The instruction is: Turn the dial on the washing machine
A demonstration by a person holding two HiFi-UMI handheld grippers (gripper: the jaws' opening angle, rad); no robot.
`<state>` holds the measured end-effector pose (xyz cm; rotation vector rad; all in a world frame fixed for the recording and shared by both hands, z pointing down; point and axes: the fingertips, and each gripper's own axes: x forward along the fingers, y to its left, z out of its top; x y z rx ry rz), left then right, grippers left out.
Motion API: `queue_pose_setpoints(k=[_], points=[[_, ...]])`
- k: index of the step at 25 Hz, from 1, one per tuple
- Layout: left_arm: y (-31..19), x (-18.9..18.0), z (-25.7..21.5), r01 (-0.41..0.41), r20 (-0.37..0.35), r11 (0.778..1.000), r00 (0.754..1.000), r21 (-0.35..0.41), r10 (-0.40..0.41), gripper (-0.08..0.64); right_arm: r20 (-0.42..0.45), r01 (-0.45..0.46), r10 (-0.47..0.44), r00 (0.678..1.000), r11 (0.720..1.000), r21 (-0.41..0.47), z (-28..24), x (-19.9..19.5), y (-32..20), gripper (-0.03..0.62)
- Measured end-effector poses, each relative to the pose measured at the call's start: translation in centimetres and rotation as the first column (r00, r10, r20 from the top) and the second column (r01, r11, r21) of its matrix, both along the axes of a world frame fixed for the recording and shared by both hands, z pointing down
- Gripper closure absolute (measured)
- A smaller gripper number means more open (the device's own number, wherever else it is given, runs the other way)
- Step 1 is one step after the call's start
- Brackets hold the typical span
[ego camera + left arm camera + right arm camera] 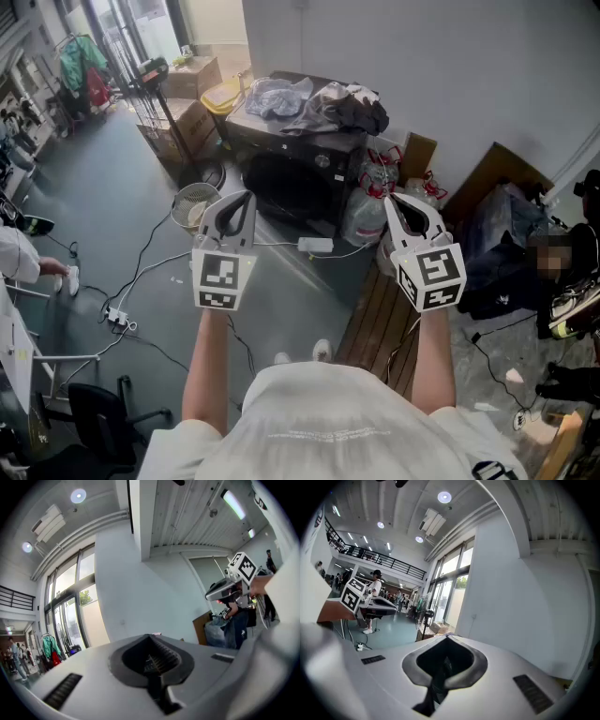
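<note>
In the head view the black washing machine (298,183) stands on the floor (112,216) against the wall, clothes (319,101) heaped on top and its small pale dial (322,161) on the front panel, well ahead of the left tool (242,199) and the right tool (397,201), which are held side by side and apart from it. The left gripper view shows the left tool (151,638) clenched on nothing, facing a white wall (136,583). The right gripper view shows the right tool (446,640) clenched and empty too.
</note>
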<state>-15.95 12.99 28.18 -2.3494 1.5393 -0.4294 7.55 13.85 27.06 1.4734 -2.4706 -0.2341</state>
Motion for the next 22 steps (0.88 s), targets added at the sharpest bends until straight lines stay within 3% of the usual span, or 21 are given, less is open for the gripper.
queue_pose_setpoints(k=[8, 11, 13, 22], points=[[0.5, 2.3, 1.5, 0.034, -0.016, 0.999, 0.999, -0.027, -0.035, 0.545, -0.021, 0.022, -0.022, 1.0, 1.0, 0.011, 0.6, 2.3, -0.3, 0.577], [0.3, 2.8, 1.7, 0.049, -0.009, 0.998, 0.999, -0.032, -0.049, 0.545, 0.034, 0.058, -0.059, 0.998, 0.998, 0.025, 0.2, 2.4, -0.7, 0.577], [-0.1, 3.0, 1.7, 0.054, -0.003, 0.998, 0.999, -0.033, -0.055, 0.545, 0.07, 0.072, -0.073, 0.995, 0.997, 0.017, 0.3, 2.6, -1.2, 0.577], [-4.2, 4.2, 2.8, 0.032, 0.004, 0.998, 0.999, -0.052, -0.032, 0.545, 0.049, 0.048, -0.046, 0.998, 0.998, -0.039, 2.6, 3.9, -5.1, 0.577]])
